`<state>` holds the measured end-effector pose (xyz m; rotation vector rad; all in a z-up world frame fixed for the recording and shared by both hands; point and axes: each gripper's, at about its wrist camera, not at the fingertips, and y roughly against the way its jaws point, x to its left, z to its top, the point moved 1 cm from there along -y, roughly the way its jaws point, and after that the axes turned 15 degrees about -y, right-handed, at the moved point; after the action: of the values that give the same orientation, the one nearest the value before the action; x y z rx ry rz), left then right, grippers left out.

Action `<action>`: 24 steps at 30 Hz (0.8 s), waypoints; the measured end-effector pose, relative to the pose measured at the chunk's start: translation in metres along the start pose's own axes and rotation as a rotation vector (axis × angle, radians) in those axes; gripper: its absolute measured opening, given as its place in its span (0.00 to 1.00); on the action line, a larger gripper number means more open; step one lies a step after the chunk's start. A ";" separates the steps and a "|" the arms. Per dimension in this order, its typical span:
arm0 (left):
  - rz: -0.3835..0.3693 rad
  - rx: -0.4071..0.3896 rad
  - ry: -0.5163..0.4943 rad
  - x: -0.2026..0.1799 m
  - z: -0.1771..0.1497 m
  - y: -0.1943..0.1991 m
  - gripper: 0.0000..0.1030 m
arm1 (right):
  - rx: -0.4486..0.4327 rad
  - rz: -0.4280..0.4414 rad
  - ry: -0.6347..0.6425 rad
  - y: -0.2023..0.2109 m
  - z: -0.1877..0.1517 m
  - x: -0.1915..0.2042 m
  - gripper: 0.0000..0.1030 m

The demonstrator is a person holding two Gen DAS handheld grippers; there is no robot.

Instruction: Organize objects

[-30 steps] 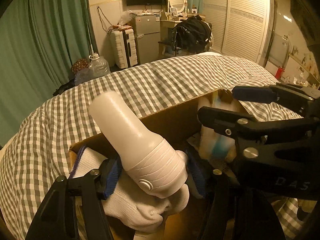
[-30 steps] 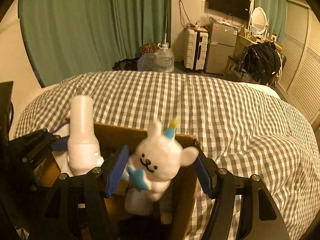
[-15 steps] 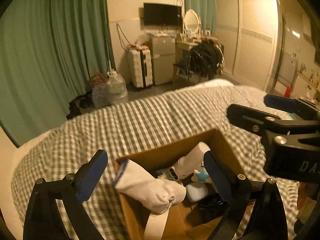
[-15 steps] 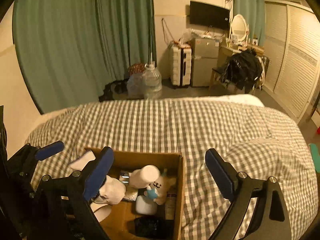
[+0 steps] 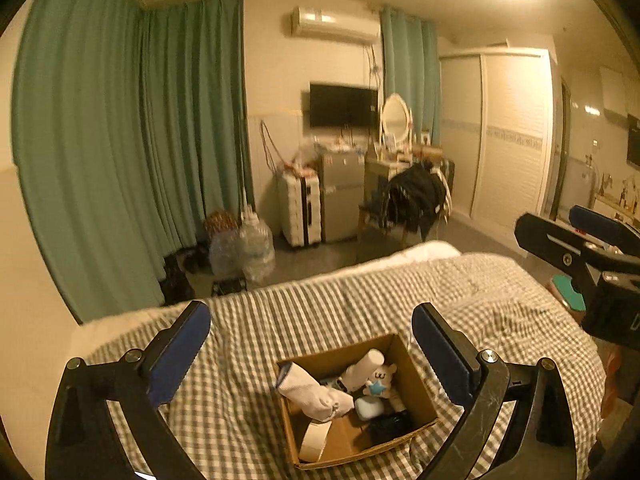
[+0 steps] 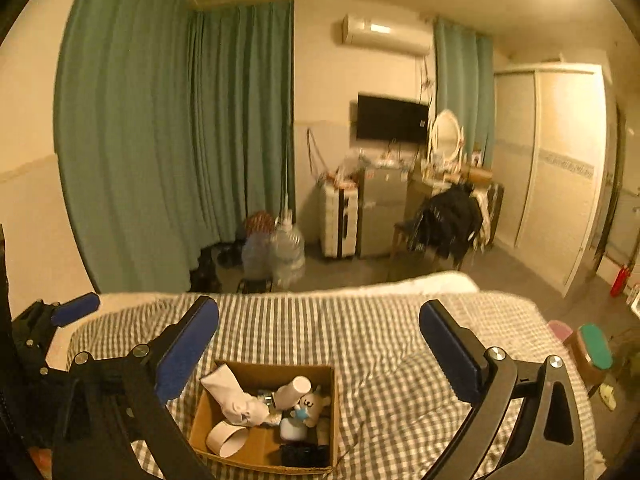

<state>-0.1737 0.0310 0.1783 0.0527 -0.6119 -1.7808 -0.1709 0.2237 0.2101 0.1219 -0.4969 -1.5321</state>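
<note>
A big green curtain (image 5: 120,152) hangs on the left side of the room. A bed with a gray and white checked blanket (image 5: 320,312) fills the near part of both views.

The left gripper (image 5: 312,344) hangs high over the bed. Its two blue-padded fingers (image 5: 178,350) are spread wide apart and hold nothing. Down between them a brown cardboard box (image 5: 416,384) sits on the blanket with its top open.

Inside the box, a white sock (image 5: 308,390) lies on the left side, leaning on the box wall. Below it, near the front corner, lies a white roll of tape (image 5: 314,442). To the right of the sock a white bottle (image 5: 364,364) lies tilted, and a little white plush bunny (image 5: 378,380) with a blue star rests just beside it. Some dark things lie at the bottom right, too dim to name.

The right gripper (image 6: 318,346) also floats above the bed. Its fingers (image 6: 188,354) are wide open and empty too. From this side the box (image 6: 264,368) shows below and between them.

Far back by the wall stand water jugs (image 6: 288,252), a white suitcase (image 6: 340,220), a small fridge (image 6: 380,216), a black TV (image 6: 392,118) and a chair with dark clothes (image 6: 448,216). White closet doors (image 6: 560,168) are on the right.
</note>
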 end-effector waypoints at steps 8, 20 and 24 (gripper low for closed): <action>0.044 -0.129 0.017 0.004 0.006 0.080 1.00 | -0.128 0.016 0.030 0.095 0.006 0.004 0.99; 0.100 -0.165 0.024 -0.012 -0.060 0.100 1.00 | -0.202 -0.006 0.031 0.125 -0.067 -0.020 0.99; 0.136 -0.159 0.031 -0.019 -0.090 0.086 1.00 | -0.221 -0.053 0.019 0.108 -0.105 -0.035 0.99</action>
<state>-0.0605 -0.0006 0.1326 -0.0688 -0.4390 -1.6875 -0.0298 0.2396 0.1491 -0.0221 -0.3090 -1.6259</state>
